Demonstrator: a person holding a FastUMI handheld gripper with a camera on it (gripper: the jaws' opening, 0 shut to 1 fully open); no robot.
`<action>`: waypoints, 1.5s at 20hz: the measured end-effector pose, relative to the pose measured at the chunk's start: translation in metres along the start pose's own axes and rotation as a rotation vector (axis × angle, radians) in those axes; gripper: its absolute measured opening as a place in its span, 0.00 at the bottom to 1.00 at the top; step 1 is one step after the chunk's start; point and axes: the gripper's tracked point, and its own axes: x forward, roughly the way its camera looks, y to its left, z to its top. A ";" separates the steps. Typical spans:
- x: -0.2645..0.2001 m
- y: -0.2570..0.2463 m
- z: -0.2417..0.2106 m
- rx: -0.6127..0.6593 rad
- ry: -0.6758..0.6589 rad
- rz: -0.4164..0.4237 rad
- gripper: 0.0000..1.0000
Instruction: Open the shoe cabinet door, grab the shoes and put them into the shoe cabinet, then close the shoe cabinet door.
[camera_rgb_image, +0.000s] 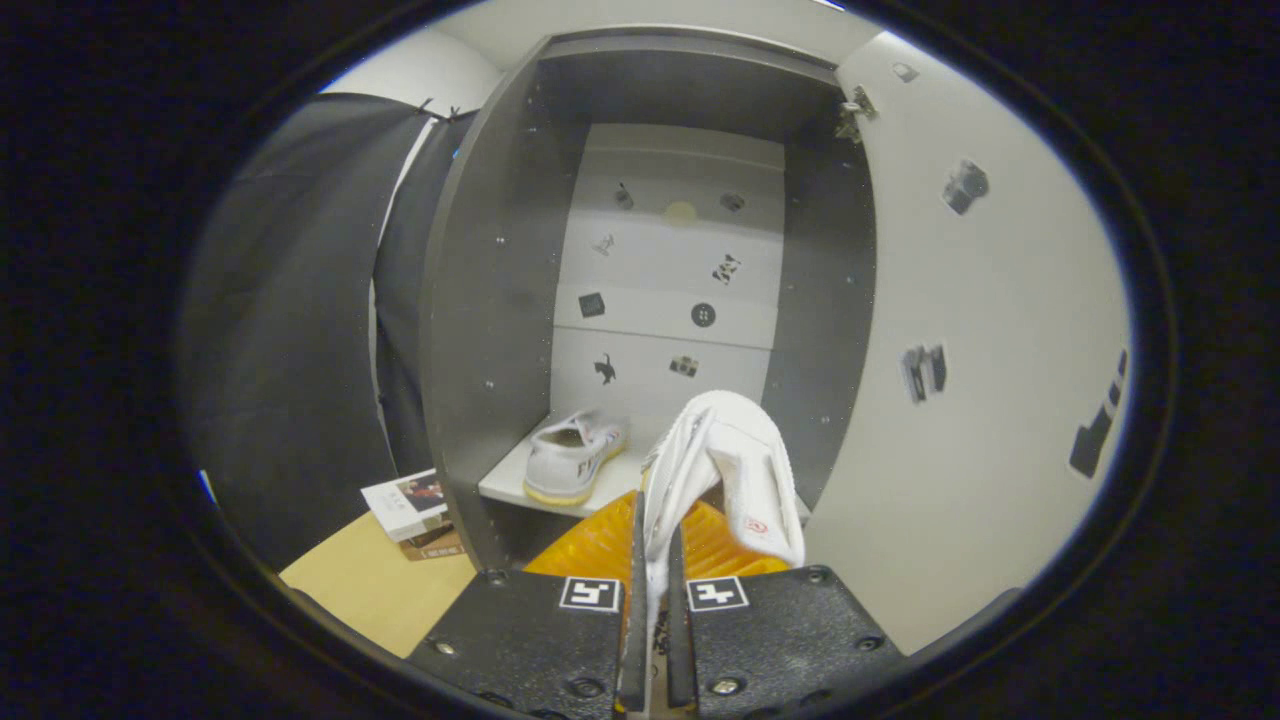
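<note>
My gripper (655, 555) is shut on the canvas edge of a white shoe (735, 465), which hangs between the fingers and rises just ahead of them. The shoe is held in front of the open shoe cabinet (490, 300), near its right side. Beyond the fingers, a second white shoe (572, 457) with a yellowish sole rests on the cabinet's white shelf (505, 485), toward the left wall. The white cabinet door (980, 400) stands swung open to the right, with small stickers on it. The cabinet's white back panel (670, 290) also carries stickers.
A small box (405, 505) lies on a tan surface (370, 585) left of the cabinet's foot. Black cloth (290, 330) hangs to the left of the cabinet. A door hinge (855, 110) shows at the cabinet's upper right corner.
</note>
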 end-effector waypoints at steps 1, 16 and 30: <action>0.013 0.000 0.009 -0.011 -0.008 0.009 0.11; 0.202 0.001 -0.002 -0.070 0.100 0.051 0.11; 0.229 0.008 -0.036 0.124 0.318 0.049 0.13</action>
